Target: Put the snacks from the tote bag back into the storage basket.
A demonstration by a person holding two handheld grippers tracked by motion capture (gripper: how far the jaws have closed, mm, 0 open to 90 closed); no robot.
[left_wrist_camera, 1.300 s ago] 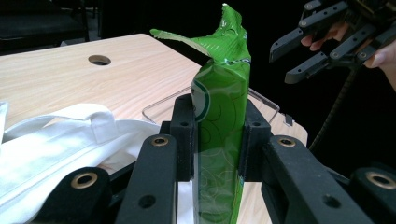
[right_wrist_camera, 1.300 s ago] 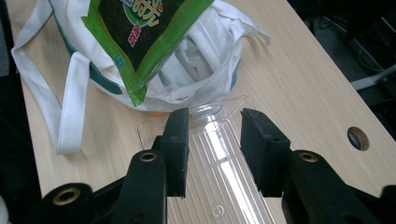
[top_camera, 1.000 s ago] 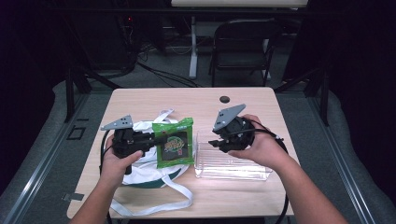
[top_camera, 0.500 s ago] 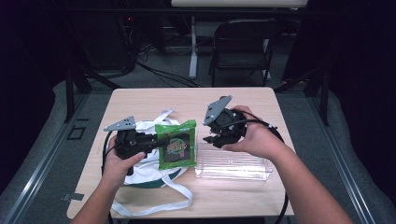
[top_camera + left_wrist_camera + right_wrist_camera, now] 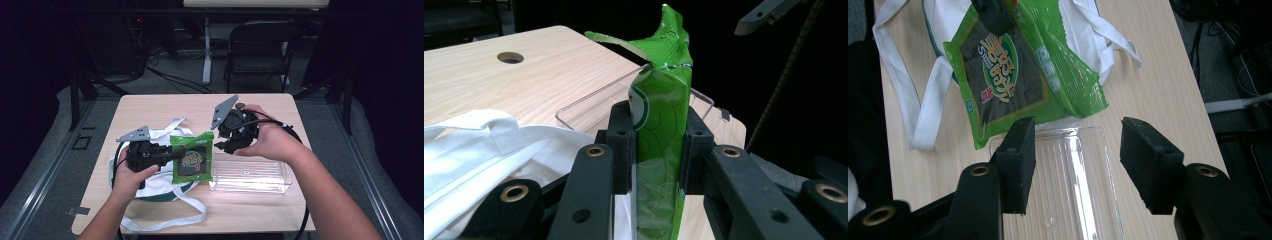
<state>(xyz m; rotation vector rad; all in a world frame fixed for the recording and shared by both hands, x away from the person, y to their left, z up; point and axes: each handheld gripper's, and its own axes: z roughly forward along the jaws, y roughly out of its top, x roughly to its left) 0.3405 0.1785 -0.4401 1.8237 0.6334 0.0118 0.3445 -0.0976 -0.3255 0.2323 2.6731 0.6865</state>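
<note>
A green snack packet (image 5: pixel 191 157) hangs upright over the table, with my left gripper (image 5: pixel 172 154) shut on its left edge. In the left gripper view the pads (image 5: pixel 621 135) press both sides of the packet (image 5: pixel 661 115). My right gripper (image 5: pixel 222 142) hovers just right of the packet, above a clear plastic tray (image 5: pixel 250 177). Its jaws have just been opening, and nothing is between them. In the right gripper view the gripper (image 5: pixel 1078 150) looks down past the packet (image 5: pixel 1013 65) onto the tray (image 5: pixel 1073 200).
A white cloth bag (image 5: pixel 155 185) with long straps lies under the left hand, partly below the packet. The wooden table (image 5: pixel 165 107) has a round hole (image 5: pixel 510 57) near its far edge. A folding chair (image 5: pixel 260 47) stands beyond the table.
The right gripper has lifted up and away from the packet's right edge, and its jaws have spread apart. The left gripper has stayed put, still holding the packet.
</note>
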